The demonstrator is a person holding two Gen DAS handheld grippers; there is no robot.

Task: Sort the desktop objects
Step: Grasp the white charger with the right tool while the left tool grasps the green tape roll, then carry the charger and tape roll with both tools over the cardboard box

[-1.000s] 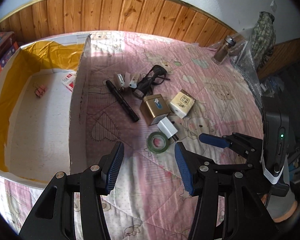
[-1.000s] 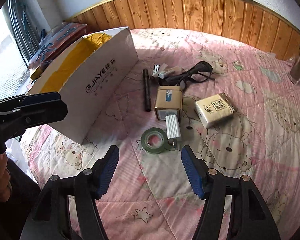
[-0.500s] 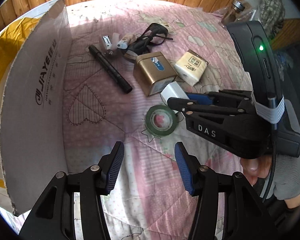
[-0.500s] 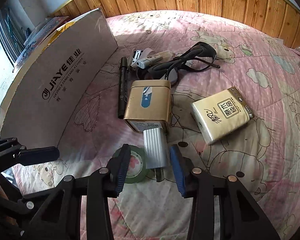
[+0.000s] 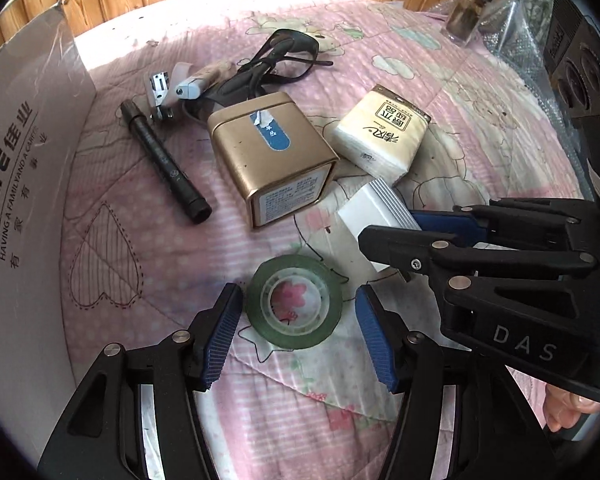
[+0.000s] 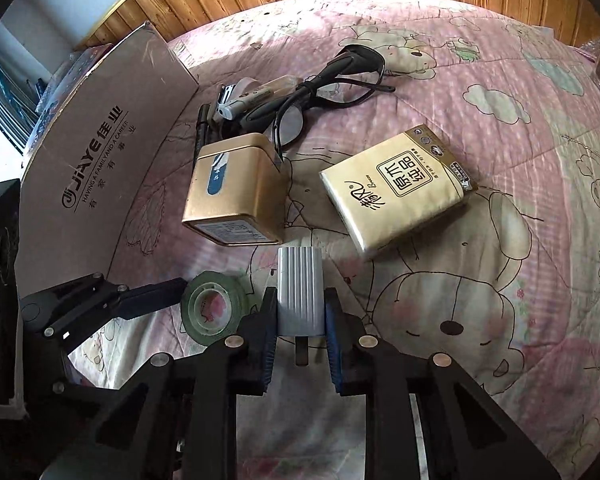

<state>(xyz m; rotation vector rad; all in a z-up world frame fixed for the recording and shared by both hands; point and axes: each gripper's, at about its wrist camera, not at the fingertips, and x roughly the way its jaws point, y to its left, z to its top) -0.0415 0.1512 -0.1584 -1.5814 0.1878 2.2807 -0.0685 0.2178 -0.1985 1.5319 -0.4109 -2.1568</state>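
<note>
The right gripper has its jaws clenched on the white ribbed charger, beside the gold tin on the pink quilted bed. The left gripper, jaws released, straddles the green tape roll.

Glossy gold metal tin, quilted cloth

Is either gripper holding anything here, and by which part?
Right gripper clamps the white charger by its ribbed sides. Left gripper is open around the tape roll.
</note>
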